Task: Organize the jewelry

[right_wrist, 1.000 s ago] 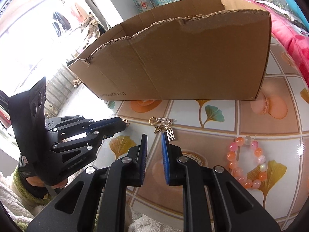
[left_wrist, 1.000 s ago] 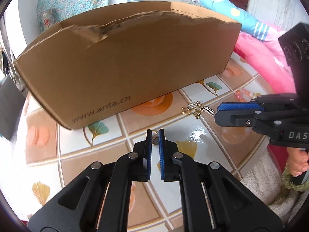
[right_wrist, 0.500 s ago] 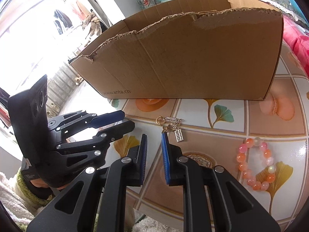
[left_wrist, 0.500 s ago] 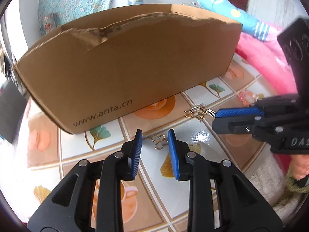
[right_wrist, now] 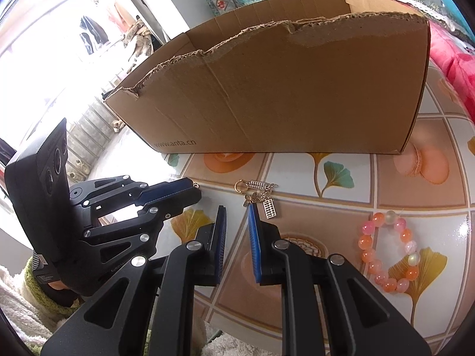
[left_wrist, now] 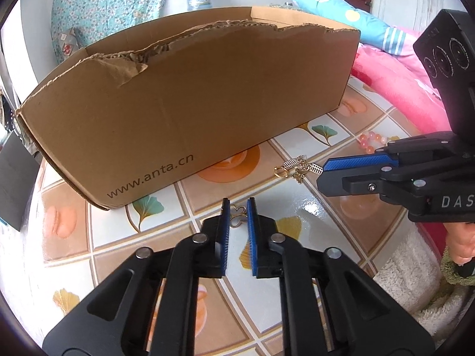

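The cardboard box (left_wrist: 190, 98) is showing the web address "www.anta.cn" printed in dark letters along the lower part of its front wall, towards its left end; the same line is appearing on the box in the right wrist view, smaller and near the bottom left corner of that wall. The right gripper (left_wrist: 326, 173) is carrying pale capital letters on the side of its black body, reading "DAS" before the edge of the picture is cutting the word off. The left gripper (right_wrist: 197, 192) is bearing faint raised lettering low on its black frame and a small label near its handle, both too small to read.
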The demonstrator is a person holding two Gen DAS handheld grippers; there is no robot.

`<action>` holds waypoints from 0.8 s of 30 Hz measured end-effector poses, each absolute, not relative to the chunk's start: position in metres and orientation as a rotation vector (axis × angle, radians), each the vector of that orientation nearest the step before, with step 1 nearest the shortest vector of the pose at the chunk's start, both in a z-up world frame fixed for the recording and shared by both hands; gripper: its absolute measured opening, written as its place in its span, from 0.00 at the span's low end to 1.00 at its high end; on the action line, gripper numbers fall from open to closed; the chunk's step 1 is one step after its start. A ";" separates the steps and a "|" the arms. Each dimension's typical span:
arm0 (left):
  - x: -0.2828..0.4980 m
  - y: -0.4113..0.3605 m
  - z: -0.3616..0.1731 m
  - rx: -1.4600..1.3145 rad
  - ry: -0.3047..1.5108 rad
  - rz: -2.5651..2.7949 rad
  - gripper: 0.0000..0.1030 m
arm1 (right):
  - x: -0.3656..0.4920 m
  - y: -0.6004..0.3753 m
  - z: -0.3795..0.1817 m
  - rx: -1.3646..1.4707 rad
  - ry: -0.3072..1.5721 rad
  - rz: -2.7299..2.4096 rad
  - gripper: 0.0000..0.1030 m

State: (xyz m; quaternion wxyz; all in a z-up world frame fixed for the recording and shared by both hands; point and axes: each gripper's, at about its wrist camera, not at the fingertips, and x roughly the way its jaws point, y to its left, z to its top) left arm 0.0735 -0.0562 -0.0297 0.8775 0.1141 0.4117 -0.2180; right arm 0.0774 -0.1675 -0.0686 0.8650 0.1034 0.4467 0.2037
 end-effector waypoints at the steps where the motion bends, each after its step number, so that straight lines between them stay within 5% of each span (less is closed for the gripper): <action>1: 0.074 -0.055 -0.030 0.234 0.859 -0.454 0.02 | 0.077 -0.167 -0.068 0.215 0.936 0.428 0.15; 24: 0.065 -0.058 -0.032 0.243 0.864 -0.438 0.02 | 0.076 -0.164 -0.066 0.216 0.937 0.440 0.15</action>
